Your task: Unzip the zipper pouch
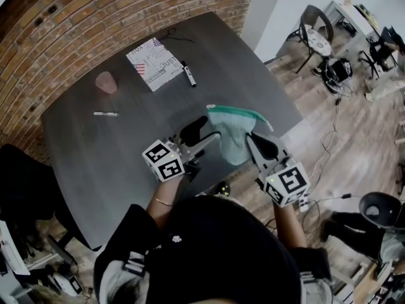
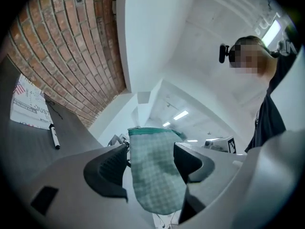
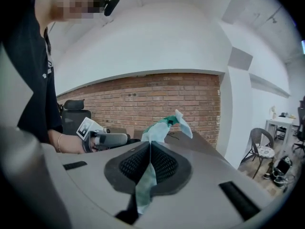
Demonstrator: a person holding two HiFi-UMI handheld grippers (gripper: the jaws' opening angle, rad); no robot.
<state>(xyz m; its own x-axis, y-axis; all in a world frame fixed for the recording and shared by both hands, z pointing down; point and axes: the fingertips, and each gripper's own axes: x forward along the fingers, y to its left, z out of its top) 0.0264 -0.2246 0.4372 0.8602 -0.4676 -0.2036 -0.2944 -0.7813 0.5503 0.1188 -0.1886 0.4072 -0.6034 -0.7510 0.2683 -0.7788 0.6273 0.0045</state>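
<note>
A pale green checked zipper pouch (image 1: pixel 233 137) with a darker green zipper band along its top hangs in the air over the table's near edge. My right gripper (image 1: pixel 250 139) is shut on the pouch's right side, and the fabric (image 3: pixel 159 128) runs out from between its closed jaws (image 3: pixel 149 149). My left gripper (image 1: pixel 212 132) is just left of the pouch with its jaws wide open. In the left gripper view the pouch (image 2: pixel 155 175) shows between the two fingers (image 2: pixel 112 163) without either pad pressing on it. The left gripper (image 3: pixel 110 139) also shows in the right gripper view.
On the dark grey table (image 1: pixel 126 151) lie a printed booklet (image 1: pixel 155 63), a black marker (image 1: pixel 188 73), a thin pen (image 1: pixel 105 114) and a small pinkish round thing (image 1: pixel 106 82). A brick wall (image 1: pixel 76 18) runs behind it. Chairs (image 1: pixel 316 33) and cables stand on the wooden floor at right.
</note>
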